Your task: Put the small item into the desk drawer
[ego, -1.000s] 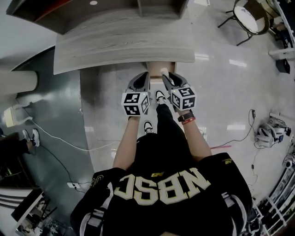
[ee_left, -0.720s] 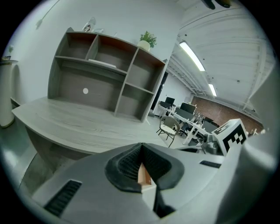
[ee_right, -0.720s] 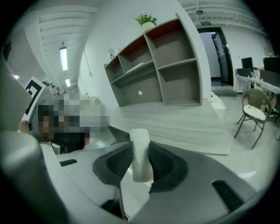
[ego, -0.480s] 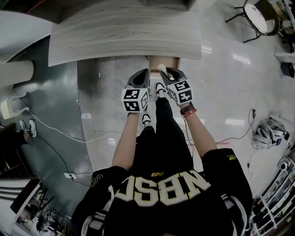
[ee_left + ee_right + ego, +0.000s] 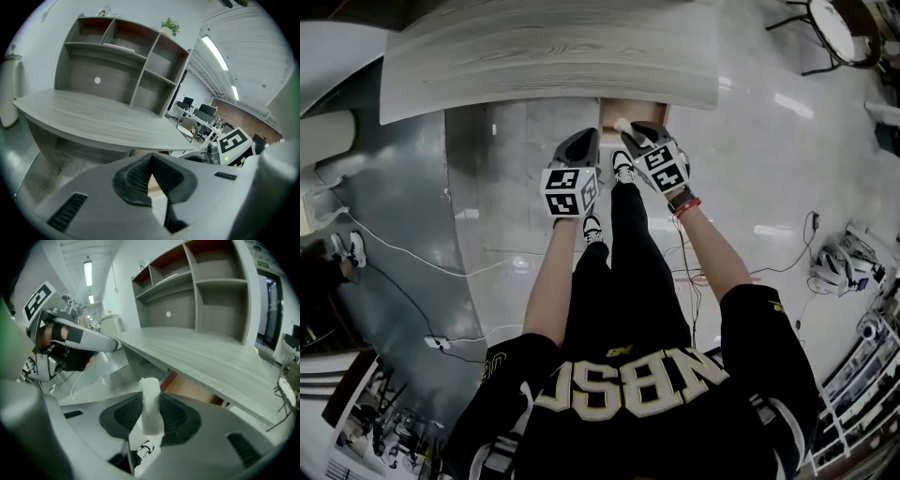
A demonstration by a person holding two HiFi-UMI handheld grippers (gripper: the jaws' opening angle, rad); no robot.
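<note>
Moved: both grippers sit closer to the desk [image 5: 544, 47] edge than a second ago, and the right grip looks unchanged.
Left gripper [image 5: 150, 161]: jaws closed tip to tip with nothing between them. It is held level just left of the right one, near the desk's front edge.
Right gripper [image 5: 152, 416]: jaws clamped on the small white item [image 5: 150, 397], pads pressing both its sides.
Small item: a pale, stubby, roll-like piece that stands upright in the jaws with its top poking above the pads. From the head view it sits at the near lip of the drawer [image 5: 635, 110], not yet inside.
Drawer: pulled out from under the desk's near edge, right of centre, tan inside. I cannot tell what it holds.
Desk: grey wood-grain top, with an open shelf unit [image 5: 122, 65] along its far side.
Person: standing at the desk with arms stretched forward, black shirt and black-and-white sneakers [image 5: 623, 169].
Floor: glossy pale tile with a white cable [image 5: 412, 258] trailing on the left.
</note>
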